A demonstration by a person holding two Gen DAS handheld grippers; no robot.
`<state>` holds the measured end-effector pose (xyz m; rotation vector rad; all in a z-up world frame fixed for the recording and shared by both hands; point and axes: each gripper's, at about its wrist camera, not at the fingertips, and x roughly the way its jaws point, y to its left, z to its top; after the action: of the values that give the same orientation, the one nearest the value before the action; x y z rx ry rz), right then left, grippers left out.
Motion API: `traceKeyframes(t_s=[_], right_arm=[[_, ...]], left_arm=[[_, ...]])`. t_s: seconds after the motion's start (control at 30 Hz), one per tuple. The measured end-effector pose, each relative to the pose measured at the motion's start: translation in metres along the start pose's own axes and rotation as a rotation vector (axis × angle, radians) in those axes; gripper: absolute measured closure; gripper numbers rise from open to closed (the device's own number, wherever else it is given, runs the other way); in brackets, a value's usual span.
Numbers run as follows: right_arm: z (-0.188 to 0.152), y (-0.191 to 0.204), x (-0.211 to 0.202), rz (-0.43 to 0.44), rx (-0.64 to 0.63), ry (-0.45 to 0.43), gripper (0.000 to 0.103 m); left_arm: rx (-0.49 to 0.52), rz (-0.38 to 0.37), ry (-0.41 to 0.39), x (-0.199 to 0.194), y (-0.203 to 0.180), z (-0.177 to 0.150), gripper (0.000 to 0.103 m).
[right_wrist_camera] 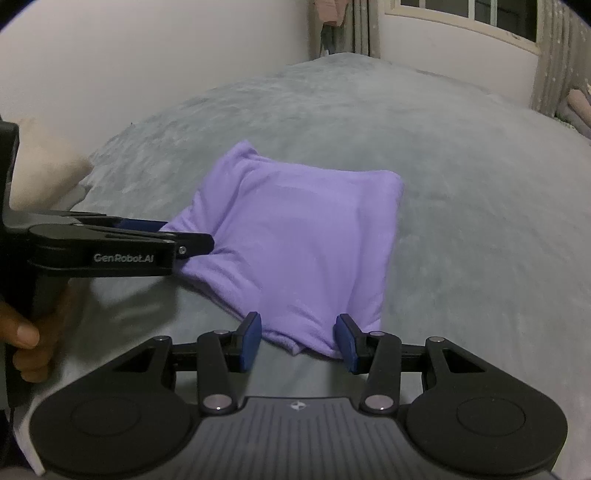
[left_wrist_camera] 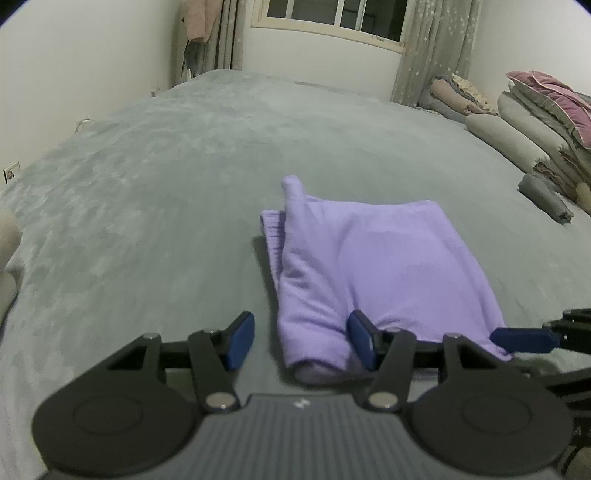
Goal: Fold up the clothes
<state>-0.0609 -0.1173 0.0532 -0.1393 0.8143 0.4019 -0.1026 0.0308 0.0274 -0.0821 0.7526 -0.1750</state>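
Note:
A folded lilac garment (left_wrist_camera: pixel 376 258) lies flat on the grey bedspread (left_wrist_camera: pixel 166 177). My left gripper (left_wrist_camera: pixel 303 341) is open at its near left corner: the rolled edge lies between the blue pads, the left pad clear of the cloth, the right one resting against it. My right gripper (right_wrist_camera: pixel 298 341) is also open, its pads flanking the near right edge of the garment (right_wrist_camera: pixel 295 236) without pinching it. From the right wrist view, the left gripper (right_wrist_camera: pixel 177 234) shows side-on at the cloth's left edge, held by a hand (right_wrist_camera: pixel 22 332). A blue finger (left_wrist_camera: pixel 521 338) of the right gripper shows in the left wrist view.
Stacked pillows and folded bedding (left_wrist_camera: pixel 535 122) line the bed's right side, with a small grey folded item (left_wrist_camera: pixel 546 197) in front. A cream pillow (right_wrist_camera: pixel 44 166) sits at the left. Wall, curtains and a window (left_wrist_camera: pixel 332 18) stand beyond the bed.

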Motion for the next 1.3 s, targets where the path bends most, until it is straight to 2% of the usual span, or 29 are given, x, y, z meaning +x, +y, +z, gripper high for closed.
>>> traceKeyframes(t_s=[0.23,0.37,0.47,0.53,0.6,0.63,0.77,0.97,1.03,1.1,1.23,1.3], right_arm=[[-0.009,-0.002,-0.010,0.007,0.008,-0.004,0.059],[-0.013,-0.006,-0.018,0.031,0.014,-0.011,0.059],[-0.015,-0.009,-0.025,0.041,0.037,-0.029,0.058],[-0.015,-0.010,-0.029,0.021,0.060,-0.050,0.049],[-0.014,-0.011,-0.030,-0.016,0.098,-0.072,0.025],[-0.012,-0.009,-0.029,-0.036,0.108,-0.077,0.023],[-0.009,-0.004,-0.027,-0.081,0.120,-0.098,0.021],[-0.006,-0.007,-0.023,-0.107,0.128,-0.085,0.021],[-0.005,-0.007,-0.027,-0.115,0.128,-0.098,0.017],[-0.005,-0.007,-0.025,-0.132,0.127,-0.094,0.009],[-0.005,-0.005,-0.021,-0.163,0.112,-0.072,0.007],[-0.005,-0.004,-0.019,-0.174,0.110,-0.064,0.003]], left_arm=[[-0.025,-0.022,-0.005,-0.016,0.008,-0.010,0.049],[-0.045,-0.057,-0.012,-0.026,0.018,-0.005,0.040],[-0.025,-0.060,-0.029,-0.036,0.012,-0.009,0.039],[-0.014,-0.062,-0.036,-0.040,0.006,-0.010,0.035],[0.005,-0.050,-0.038,-0.040,0.000,-0.011,0.023],[0.018,-0.040,-0.037,-0.040,-0.003,-0.012,0.016],[0.051,-0.001,-0.027,-0.036,-0.008,-0.015,0.002],[0.034,0.028,-0.023,-0.035,-0.004,-0.012,0.000],[0.054,0.040,-0.028,-0.038,-0.007,-0.012,0.000],[0.085,0.056,-0.031,-0.040,-0.013,-0.014,0.000],[0.133,0.086,-0.030,-0.039,-0.021,-0.017,0.000],[0.130,0.103,-0.028,-0.039,-0.021,-0.017,0.000]])
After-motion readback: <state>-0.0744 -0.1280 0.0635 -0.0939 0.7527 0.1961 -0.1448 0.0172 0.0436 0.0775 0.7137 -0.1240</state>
